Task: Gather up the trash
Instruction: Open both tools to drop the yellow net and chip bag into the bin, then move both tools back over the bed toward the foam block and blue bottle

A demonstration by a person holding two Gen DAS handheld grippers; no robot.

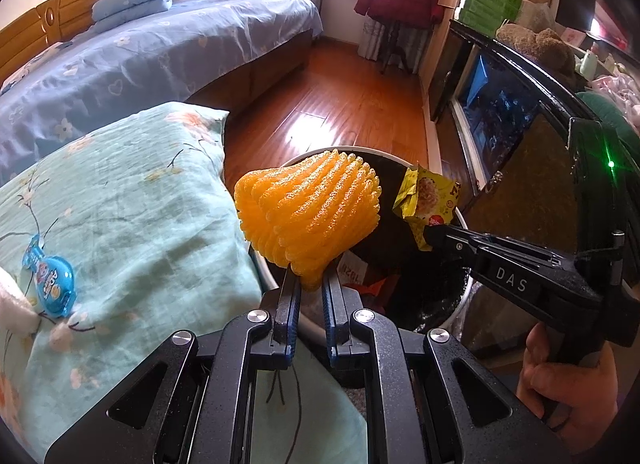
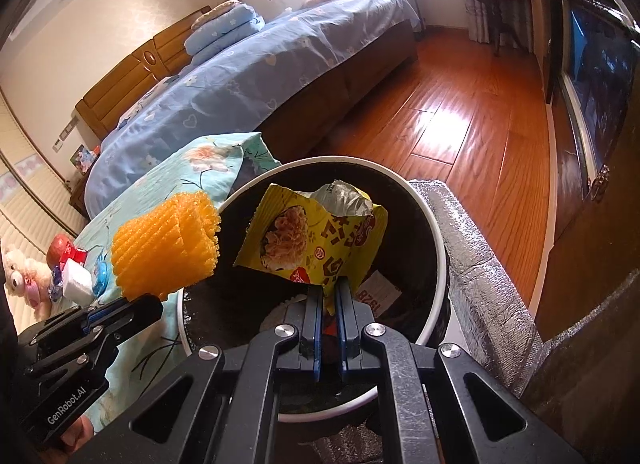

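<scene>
Trash is in both claws right now. The left claw pinches the bottom tip of an orange foam net, the soft kind that wraps fruit, and the net stands up from its fingers. The right claw is pressed together on the lower edge of a torn yellow snack bag, which fans out above its fingers. Just below and ahead of both claws is a round bin with a white rim and a black liner, and some paper scraps already lie at its bottom. The snack bag hangs right over the bin's mouth. The foam net looks to be at the bin's left rim, partly over the mouth and near the green flowery bedding. So the step in hand seems to be the drop. Next, each claw needs to be fully over the hole, and the left one may need to go a little more to the right. Then the claws must spread so the pieces fall in. The net is light and may stick to the pads. Far to the left of the left claw, a blue wrapper lies on the bedding, waiting to be picked up.
</scene>
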